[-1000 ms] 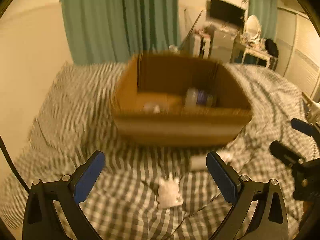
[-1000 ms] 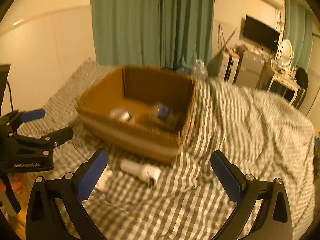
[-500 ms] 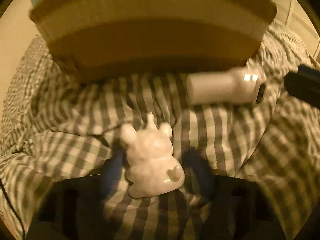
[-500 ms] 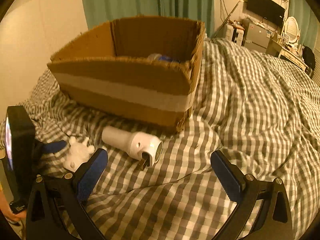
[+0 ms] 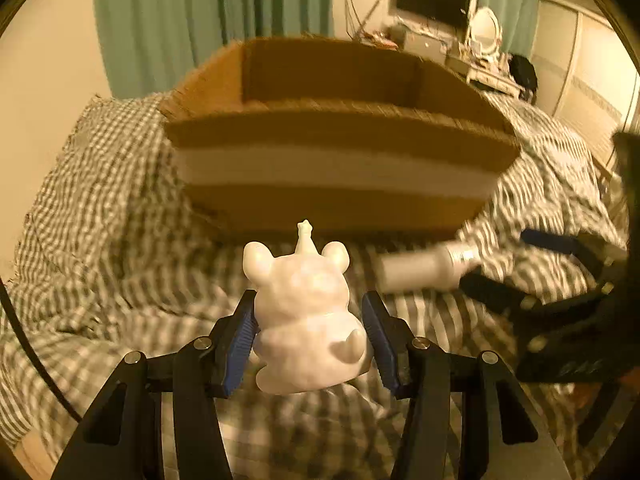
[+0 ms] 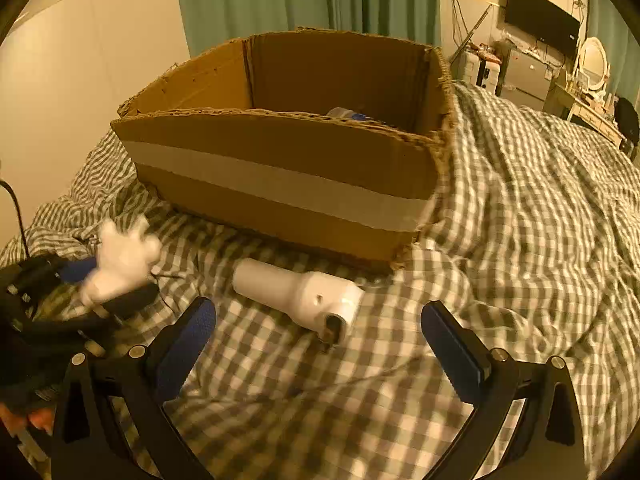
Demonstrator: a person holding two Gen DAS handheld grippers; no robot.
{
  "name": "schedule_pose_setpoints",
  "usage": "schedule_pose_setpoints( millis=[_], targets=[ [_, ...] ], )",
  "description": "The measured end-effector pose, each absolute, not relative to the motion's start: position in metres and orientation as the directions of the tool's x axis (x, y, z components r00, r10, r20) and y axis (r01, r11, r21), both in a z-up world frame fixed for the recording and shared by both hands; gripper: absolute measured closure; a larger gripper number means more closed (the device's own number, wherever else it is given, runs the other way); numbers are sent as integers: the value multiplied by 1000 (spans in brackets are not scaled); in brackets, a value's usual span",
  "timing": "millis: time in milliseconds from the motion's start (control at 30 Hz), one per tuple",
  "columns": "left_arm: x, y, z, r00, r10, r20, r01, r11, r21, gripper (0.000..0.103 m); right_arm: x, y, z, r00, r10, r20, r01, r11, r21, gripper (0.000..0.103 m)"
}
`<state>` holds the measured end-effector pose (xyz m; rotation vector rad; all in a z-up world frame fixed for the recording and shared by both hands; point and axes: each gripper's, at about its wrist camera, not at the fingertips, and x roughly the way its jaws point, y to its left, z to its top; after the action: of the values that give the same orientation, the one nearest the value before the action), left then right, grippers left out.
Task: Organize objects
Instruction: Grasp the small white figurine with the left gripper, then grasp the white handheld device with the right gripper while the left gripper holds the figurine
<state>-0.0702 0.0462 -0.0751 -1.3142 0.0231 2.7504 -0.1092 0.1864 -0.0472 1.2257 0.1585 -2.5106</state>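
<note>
Centre frame, our left hand-held gripper pinches the white bear figurine at its waist; probably rigid, light, chippable; our right hand-held gripper stays spread.

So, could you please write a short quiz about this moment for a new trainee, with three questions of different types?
1. True or false: the left gripper is shut on the white figurine.
2. Multiple choice: where does the white bottle lie? A) inside the cardboard box B) on the checked blanket, in front of the box C) between the pads of the left gripper
3. Fill in: the right gripper is ____ and holds nothing.

Key: 1 true; 2 B; 3 open.
</note>
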Motion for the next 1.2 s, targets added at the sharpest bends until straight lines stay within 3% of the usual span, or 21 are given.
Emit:
schedule_pose_setpoints(
  millis=[367,700,833,900,933,1200],
  targets=[
    [-91,6,-90,-623,12,-782,-47,-999,23,49,-146,149,-80,-517,-179,-837,334,-943,-5,1],
    [-100,6,-106,-611,40,-791,-72,-997,5,49,-165,133,-107,-467,-150,-871,386,-921,-48,1],
    [-99,8,-109,-602,42,-797,-77,-997,6,49,-167,127,-118,-435,-134,-890,409,-910,-63,17],
    [-98,9,-110,-600,39,-799,-76,-997,9,49,-165,128,-113,-449,-151,-881,412,-910,-54,38],
    [-97,9,-111,-600,37,-799,-76,-997,11,49,-164,129,-111,-454,-163,-876,416,-908,-47,42],
    [-89,6,-106,-603,37,-797,-72,-997,8,49,-137,113,-94,-465,-194,-864,507,-858,-80,46]
  ],
)
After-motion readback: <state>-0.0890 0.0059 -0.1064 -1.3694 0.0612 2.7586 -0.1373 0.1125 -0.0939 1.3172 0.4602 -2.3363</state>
